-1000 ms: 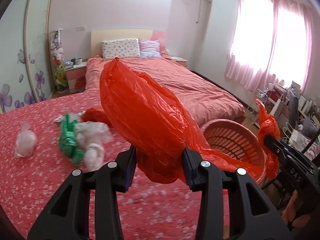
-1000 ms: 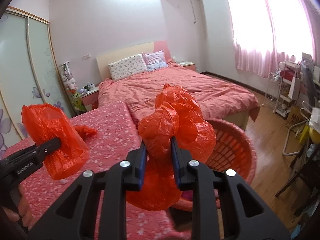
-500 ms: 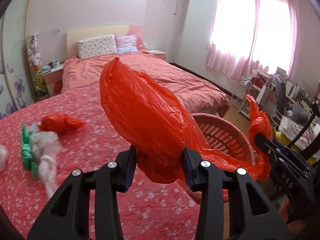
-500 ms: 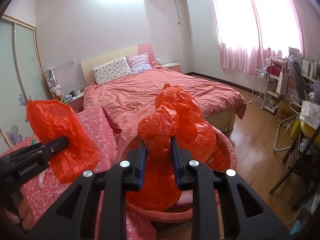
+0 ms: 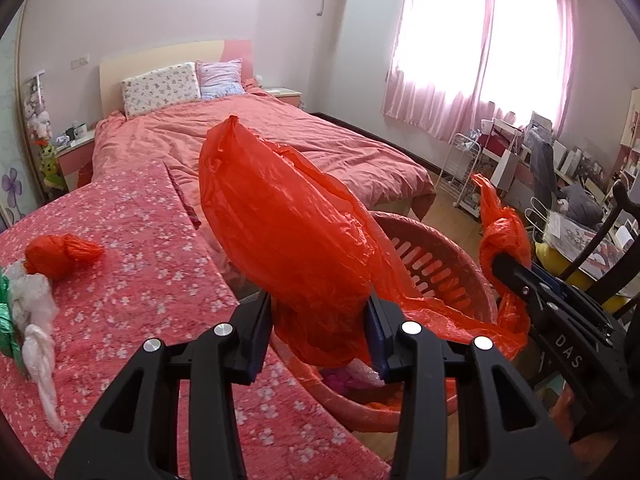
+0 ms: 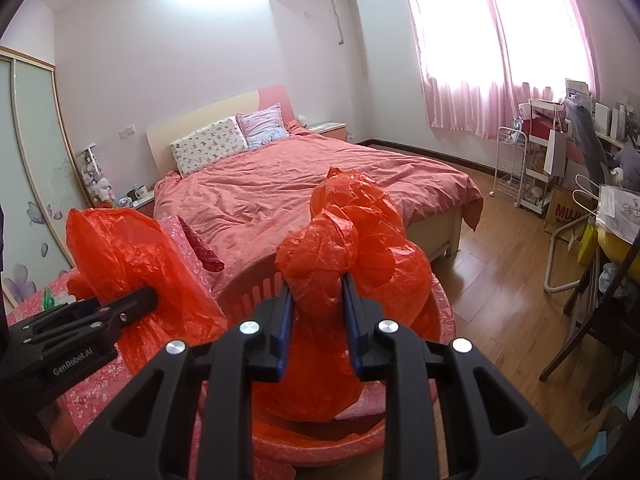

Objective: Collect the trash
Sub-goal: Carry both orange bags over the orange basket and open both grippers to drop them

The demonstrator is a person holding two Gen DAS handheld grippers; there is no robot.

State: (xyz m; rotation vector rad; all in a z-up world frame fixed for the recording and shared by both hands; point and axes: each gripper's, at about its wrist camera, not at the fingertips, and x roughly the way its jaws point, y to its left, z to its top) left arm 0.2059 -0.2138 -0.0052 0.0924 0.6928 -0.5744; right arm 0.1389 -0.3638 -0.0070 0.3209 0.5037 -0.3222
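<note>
red bag: one red plastic bag [image 5: 288, 240] spans both grippers, hanging over the pink laundry basket [image 5: 436, 256], which sits just beside the bench edge.
left gripper: left gripper [image 5: 320, 332] fingers clamp a fat, puffed bunch of the bag; moderate gap, film fills it.
right gripper: right gripper [image 6: 318, 316] fingers set narrow, pinching a knotted wad of the same bag.
basket contents: pale pink film and more red plastic at the bottom; exact items unclear.
left to collect: red knotted bag [image 5: 60, 254], green bag [image 5: 6, 320] and white plastic bags [image 5: 34, 320] on the floral bench cloth [image 5: 160, 280].
risk 1: the film is slippery and air-filled; I judge the left bunch could squeeze out of the fingers if the grippers pull apart.
risk 2: thin film stretched between two clamps could tear at the pinch points.
risk 3: if only one side lets go, the bag stays hanging off the other and may drape over the rim or onto the wooden floor [image 6: 500, 280] rather than inside.
risk 4: a light basket at the bench edge could tip if a gripper knocks the rim.
next: release both over the basket centre, low.
</note>
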